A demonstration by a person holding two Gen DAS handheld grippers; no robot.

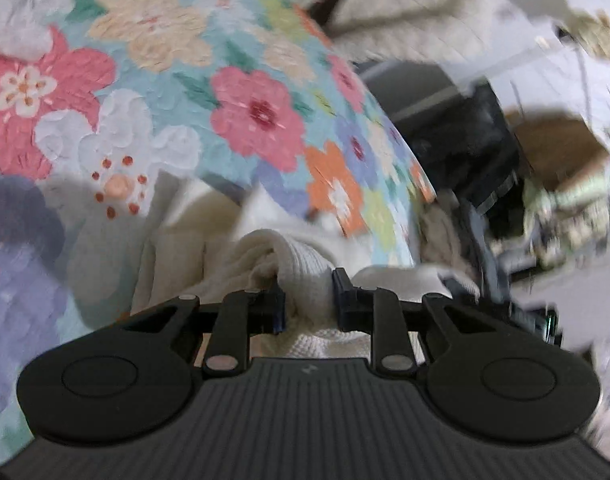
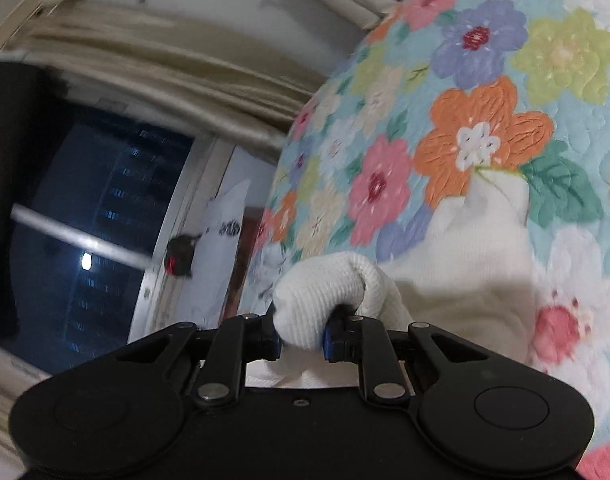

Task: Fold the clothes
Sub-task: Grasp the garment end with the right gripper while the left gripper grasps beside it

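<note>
**Both grippers clamped on the cream knit garment over the flowered quilt**

The left gripper has a bunched fold of the cream knit garment pinched between its two fingers, the ribbed cloth bulging up out of the gap and trailing down under the tool. The right gripper is likewise closed on a rounded roll of the same garment, which spills out to the right across the floral quilt toward an orange flower.

The garment's full outline cannot be made out: each view catches only the part near the fingers, and the black gripper bodies cover what lies beneath. The left view is smeared by motion, so the dark clutter beyond the quilt's edge and the pale fabric at the top are hard to identify.

The quilt's curved edge runs close past both grippers. Off the right gripper's left side lie a dark window and cream curtain; open quilt stretches away to the right in that view, and to the left in the left gripper's view.
</note>
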